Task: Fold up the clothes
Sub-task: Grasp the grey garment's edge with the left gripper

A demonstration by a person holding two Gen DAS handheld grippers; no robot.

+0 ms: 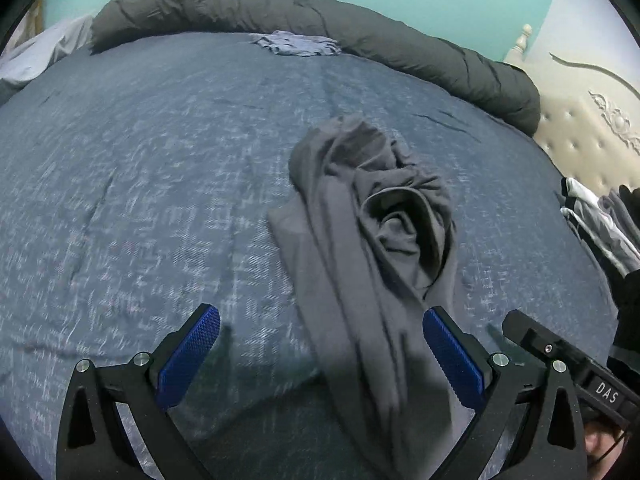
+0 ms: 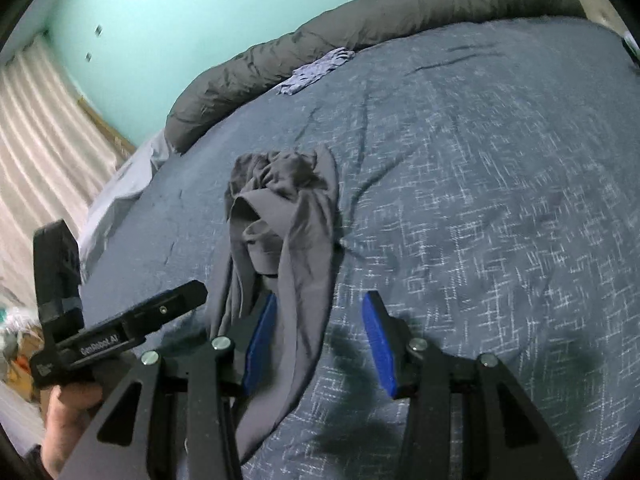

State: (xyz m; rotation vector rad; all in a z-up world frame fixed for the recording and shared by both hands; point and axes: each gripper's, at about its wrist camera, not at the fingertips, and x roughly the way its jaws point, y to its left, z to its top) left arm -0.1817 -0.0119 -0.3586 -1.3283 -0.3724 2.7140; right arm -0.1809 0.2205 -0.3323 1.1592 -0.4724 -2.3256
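Grey garment (image 1: 372, 240) lies crumpled on the bed, and the folding has not started yet.

It sits in a long bunched heap near the middle of the blue patterned bedspread (image 1: 140, 180), with twisted folds at the far end and one loose strip that runs toward the cameras. No flat panel, no straight edge, no fold is visible, so I judge that it must first be spread out. The left gripper (image 1: 320, 356) stands wide open above the near strip and holds nothing. The right gripper (image 2: 320, 344) is partly open — the cloth passes by its left pad, but nothing is pinched. A small light blue piece (image 1: 296, 43) rests far away beside the rolled dark duvet (image 1: 360, 32); more clothes (image 1: 600, 216) wait at the bed's edge.
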